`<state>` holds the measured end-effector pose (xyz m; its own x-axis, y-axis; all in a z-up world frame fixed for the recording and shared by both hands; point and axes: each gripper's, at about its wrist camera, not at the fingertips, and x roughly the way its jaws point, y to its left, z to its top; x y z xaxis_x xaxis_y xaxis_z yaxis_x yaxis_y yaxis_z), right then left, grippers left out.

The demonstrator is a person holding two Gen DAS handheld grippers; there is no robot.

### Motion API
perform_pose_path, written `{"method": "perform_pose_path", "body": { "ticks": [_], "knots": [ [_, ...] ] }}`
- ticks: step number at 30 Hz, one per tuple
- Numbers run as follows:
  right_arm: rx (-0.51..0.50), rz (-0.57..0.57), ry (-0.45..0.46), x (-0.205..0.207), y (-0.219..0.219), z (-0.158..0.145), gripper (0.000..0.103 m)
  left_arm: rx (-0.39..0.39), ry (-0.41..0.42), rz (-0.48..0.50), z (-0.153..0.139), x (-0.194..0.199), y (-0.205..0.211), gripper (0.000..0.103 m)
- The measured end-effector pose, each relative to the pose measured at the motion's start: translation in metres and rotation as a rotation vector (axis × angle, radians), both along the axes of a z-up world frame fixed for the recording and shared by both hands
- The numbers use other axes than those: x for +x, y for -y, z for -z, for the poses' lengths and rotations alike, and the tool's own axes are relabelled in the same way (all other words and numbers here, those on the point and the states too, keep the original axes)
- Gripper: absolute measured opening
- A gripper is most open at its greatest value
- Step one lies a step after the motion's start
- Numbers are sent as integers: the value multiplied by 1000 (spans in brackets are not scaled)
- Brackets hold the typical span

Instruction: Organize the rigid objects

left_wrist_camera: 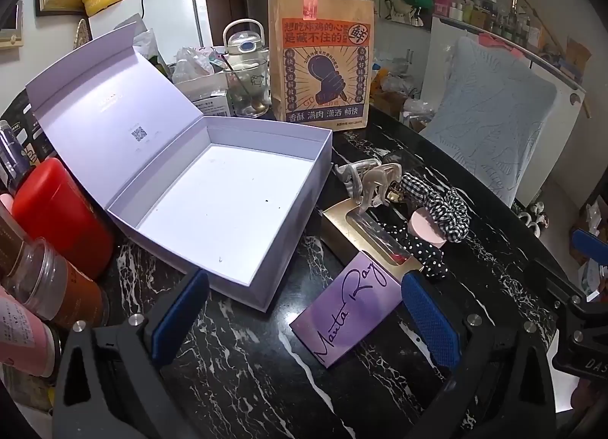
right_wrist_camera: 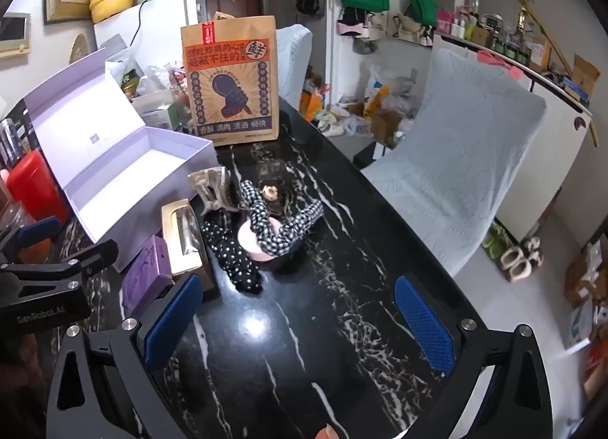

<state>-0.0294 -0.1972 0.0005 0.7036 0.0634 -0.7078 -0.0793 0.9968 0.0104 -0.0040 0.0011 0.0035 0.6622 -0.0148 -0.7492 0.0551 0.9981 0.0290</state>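
Both grippers [left_wrist_camera: 304, 310] [right_wrist_camera: 300, 317] gape empty; pinch the purple box [left_wrist_camera: 347, 315] (light, stiff card) beside the white box [left_wrist_camera: 212, 203] across its short sides.

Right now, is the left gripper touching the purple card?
Cannot tell. In the left wrist view the left gripper stands open, the purple card between its fingers; its right pad overlaps the card's corner, so no gap or contact shows.
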Motion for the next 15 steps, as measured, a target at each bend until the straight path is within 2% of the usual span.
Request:
{"method": "perform_pose_path", "body": {
  "ticks": [15],
  "knots": [
    [12,-23,-12,5,1,3,103,-8,-10,-6,1,-1,-1,103]
  ]
}}
